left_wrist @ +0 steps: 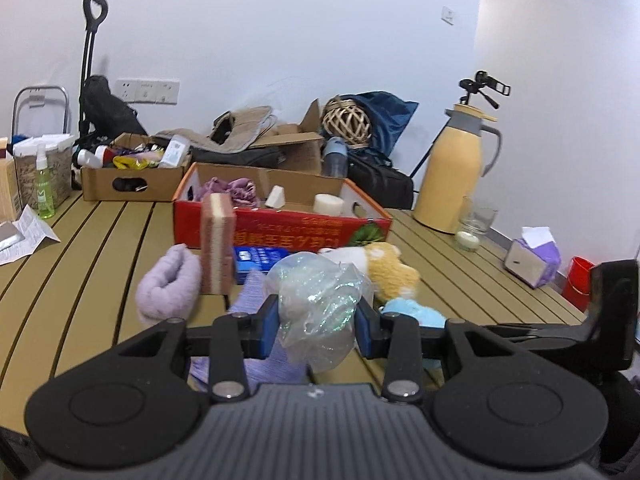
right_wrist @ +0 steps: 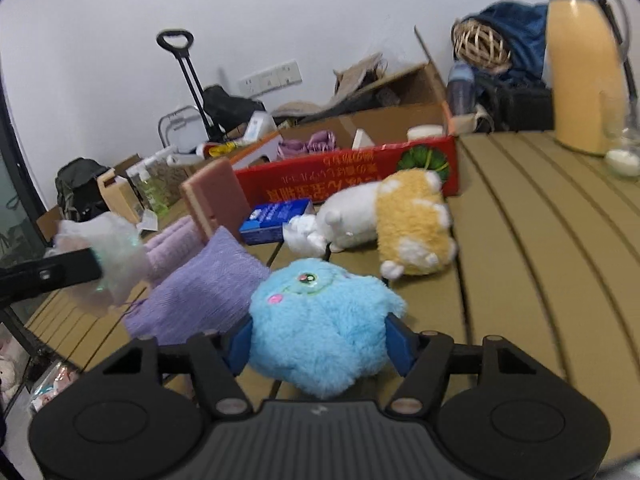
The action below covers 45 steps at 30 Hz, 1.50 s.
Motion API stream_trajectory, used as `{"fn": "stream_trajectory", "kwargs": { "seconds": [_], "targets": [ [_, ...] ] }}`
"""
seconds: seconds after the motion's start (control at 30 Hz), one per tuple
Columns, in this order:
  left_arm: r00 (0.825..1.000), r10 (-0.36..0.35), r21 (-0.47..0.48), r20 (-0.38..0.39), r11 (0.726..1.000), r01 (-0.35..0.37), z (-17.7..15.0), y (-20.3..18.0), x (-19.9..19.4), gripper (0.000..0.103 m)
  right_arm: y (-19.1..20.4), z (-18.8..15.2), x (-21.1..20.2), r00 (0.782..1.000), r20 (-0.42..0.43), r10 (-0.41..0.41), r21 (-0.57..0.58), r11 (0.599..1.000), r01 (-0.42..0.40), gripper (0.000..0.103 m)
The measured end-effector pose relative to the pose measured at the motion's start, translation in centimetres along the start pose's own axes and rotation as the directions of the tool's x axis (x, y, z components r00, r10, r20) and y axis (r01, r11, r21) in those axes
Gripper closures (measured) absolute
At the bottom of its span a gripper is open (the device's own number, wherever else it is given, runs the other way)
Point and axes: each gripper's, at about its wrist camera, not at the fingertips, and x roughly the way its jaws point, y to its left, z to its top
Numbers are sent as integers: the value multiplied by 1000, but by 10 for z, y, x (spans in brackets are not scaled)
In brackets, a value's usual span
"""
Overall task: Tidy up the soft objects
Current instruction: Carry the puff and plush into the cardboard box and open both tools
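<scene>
My left gripper [left_wrist: 316,320] is shut on a crumpled clear iridescent plastic bag [left_wrist: 320,304], held above the table. My right gripper [right_wrist: 318,340] is shut on a fluffy blue plush toy [right_wrist: 320,320] low over the wooden table. Beyond lie a white-and-orange plush dog [right_wrist: 392,224], a lilac knitted cloth [right_wrist: 200,292], a rolled lilac towel [left_wrist: 168,284] and an upright pink sponge [left_wrist: 218,240]. The red cardboard box [left_wrist: 280,232] behind them holds a purple cloth [left_wrist: 232,190] and white foam pieces [left_wrist: 328,204]. The bag and left gripper also show in the right wrist view [right_wrist: 108,256].
A blue packet [right_wrist: 276,216] and crumpled tissue [right_wrist: 300,232] lie by the dog. A yellow thermos [left_wrist: 456,168], a glass [left_wrist: 476,216] and a tissue pack [left_wrist: 532,256] stand right. A brown box of clutter [left_wrist: 132,176], a spray bottle [left_wrist: 44,188] and papers sit left.
</scene>
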Motion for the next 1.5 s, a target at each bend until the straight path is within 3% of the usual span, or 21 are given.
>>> {"fn": "stream_trajectory", "kwargs": {
  "seconds": [0.33,0.5,0.63,0.73,0.83,0.97,1.07,1.13,1.2,1.27,1.37,1.47,1.5],
  "targets": [
    [999,4,39,48,999,-6,2,-27,-26,65,-5,-8,-68,994,105,5,-12,1000,-3,37],
    [994,0,76,109,997,-8,64,-1,-7,65,-7,18,-69,991,132,14,-58,998,-6,37],
    [995,22,107,99,994,-33,141,32,45,65,-10,71,-50,988,153,10,-130,992,10,37],
    [999,34,110,29,993,-37,185,59,107,65,-14,126,-18,988,156,-8,-176,984,36,37],
    [997,61,101,-48,993,-56,205,80,171,65,-21,177,30,993,120,-20,-171,984,41,37],
    [983,64,79,-172,996,-51,203,107,255,64,-30,227,106,998,45,-34,-148,988,40,37],
    [971,99,78,-216,993,-84,194,125,304,64,-38,253,166,997,-15,-76,-125,989,74,37],
    [961,73,80,-267,995,-53,189,134,329,63,-43,262,202,992,-64,-104,-127,987,96,36],
    [951,70,84,-301,995,-47,184,142,348,61,-47,268,240,984,-112,-141,-138,983,125,36],
    [928,105,105,-357,992,-71,176,145,364,60,-51,270,273,969,-155,-191,-169,972,165,36],
    [922,87,77,-377,995,-62,176,143,357,60,-61,266,305,951,-197,-240,-186,961,204,33],
    [917,85,97,-389,994,-51,170,136,352,59,-71,268,314,961,-206,-184,-172,974,150,32],
    [915,82,86,-395,995,-53,169,135,350,59,-73,270,312,967,-190,-171,-171,976,139,24]
  ]
}}
